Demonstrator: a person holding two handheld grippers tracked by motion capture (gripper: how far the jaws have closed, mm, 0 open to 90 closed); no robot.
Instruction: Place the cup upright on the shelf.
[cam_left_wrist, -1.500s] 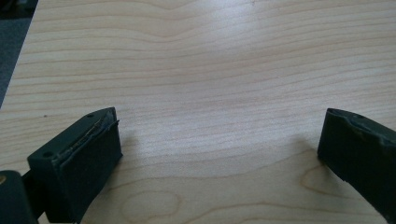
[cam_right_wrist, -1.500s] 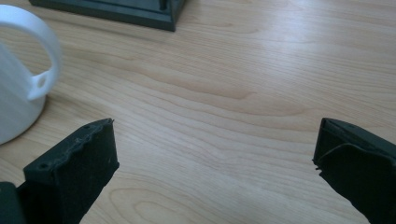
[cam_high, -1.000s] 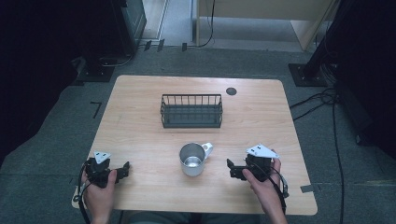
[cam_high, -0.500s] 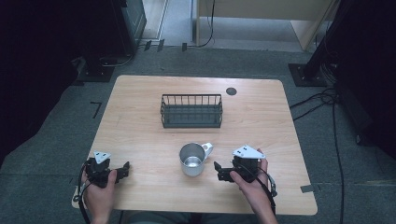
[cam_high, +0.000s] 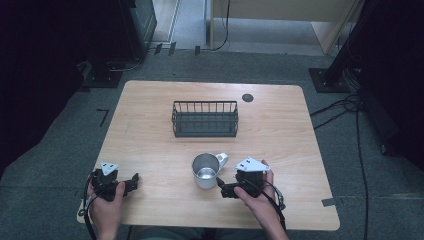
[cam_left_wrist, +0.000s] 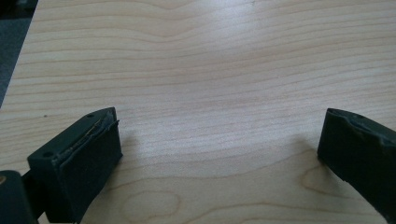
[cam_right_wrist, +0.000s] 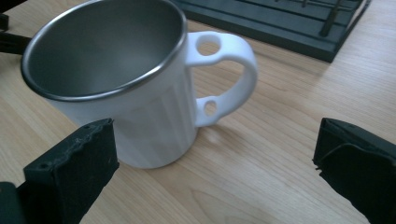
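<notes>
The light wooden table with rounded corners (cam_high: 150, 135) carries a dark wire basket with a solid floor (cam_high: 205, 119) toward its far middle. Nearer the person stands a white mug with a steel-lined inside and a looped handle (cam_high: 207, 170), upright, its handle pointing toward the basket's right end. The right gripper (cam_high: 226, 189) sits just beside the mug's near right side, jaws spread wide (the mug's wall lies close to one of them, not clasped). The left gripper (cam_high: 134, 181) rests near the table's front left corner, well apart from the mug, jaws spread over bare wood.
</notes>
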